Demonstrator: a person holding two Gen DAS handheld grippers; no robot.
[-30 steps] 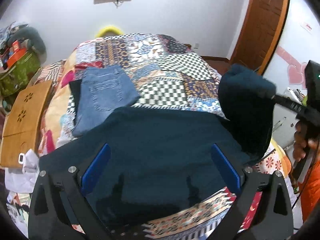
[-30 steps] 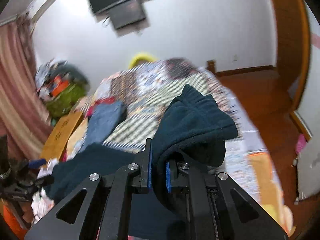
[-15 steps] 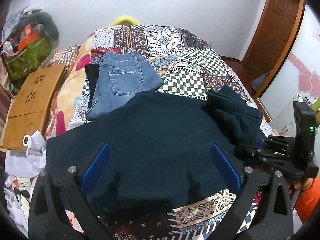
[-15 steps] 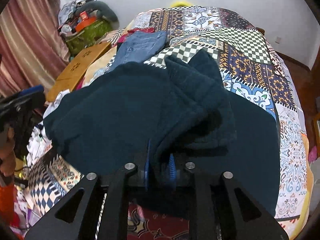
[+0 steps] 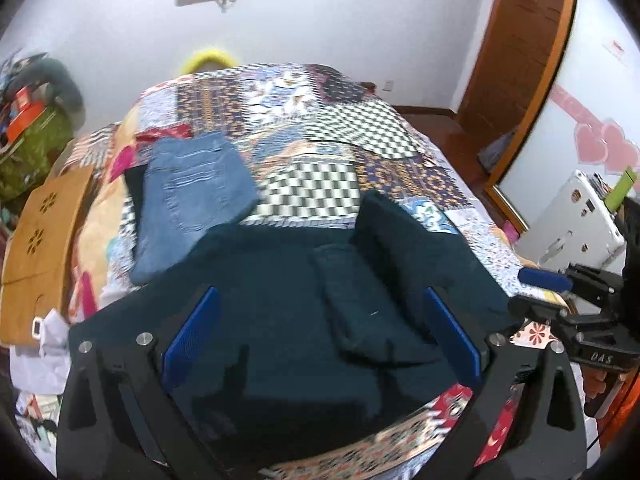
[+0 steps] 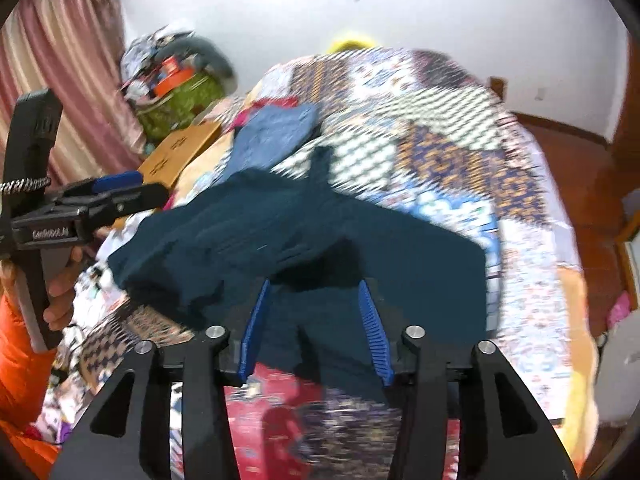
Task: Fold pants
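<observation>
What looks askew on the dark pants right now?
The folded-over leg of the dark teal pants lies crooked and bunched, a thick ridge running diagonally across the lower layer instead of lining up with its edges. The right gripper has just been opening; no cloth is clamped between its fingers. The folded jeans behind look neat.

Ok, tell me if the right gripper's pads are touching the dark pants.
Apart. In the right wrist view the right gripper has just been opening, and its blue pads stand clear on either side, with the dark pants lying flat on the bed below.
</observation>
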